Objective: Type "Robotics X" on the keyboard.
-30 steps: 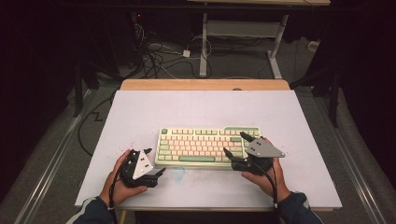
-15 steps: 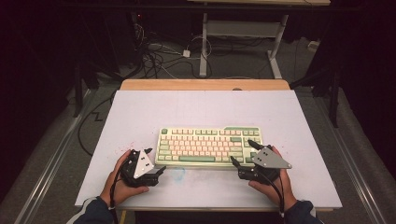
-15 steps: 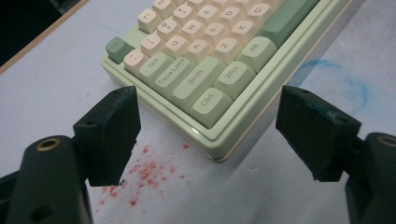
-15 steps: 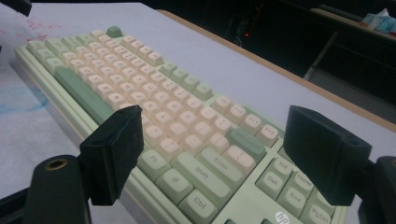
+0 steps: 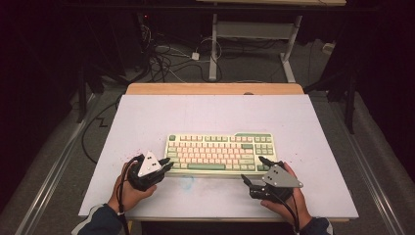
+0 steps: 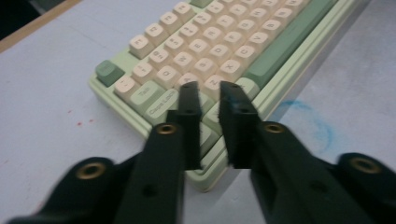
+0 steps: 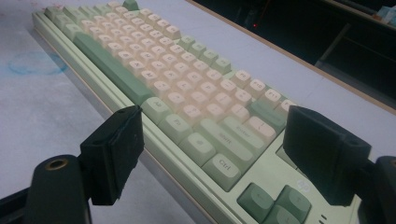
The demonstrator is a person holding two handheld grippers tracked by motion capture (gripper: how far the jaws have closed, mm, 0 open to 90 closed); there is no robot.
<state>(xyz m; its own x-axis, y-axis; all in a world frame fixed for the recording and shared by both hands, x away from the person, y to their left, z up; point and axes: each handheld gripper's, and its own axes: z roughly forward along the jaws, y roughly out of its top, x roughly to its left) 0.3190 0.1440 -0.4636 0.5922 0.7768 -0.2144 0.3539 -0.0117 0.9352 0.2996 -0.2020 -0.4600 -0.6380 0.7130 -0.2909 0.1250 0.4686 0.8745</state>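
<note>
A cream and green keyboard lies mid-table. My left gripper is at its front left corner; in the left gripper view the jaws have just been closing and now stand shut over the corner keys, with nothing between them. My right gripper is off the keyboard's front right corner, a hand behind it. In the right gripper view its jaws are wide open, flanking the right end of the keyboard without touching it.
The keyboard rests on a pale sheet covering a wooden table. A faint blue ring and red specks mark the sheet near the front. Cables and a desk frame stand on the floor beyond.
My right gripper has drawn back from the keyboard's right end toward the table's front edge. The left hand has stayed at the front left corner.
</note>
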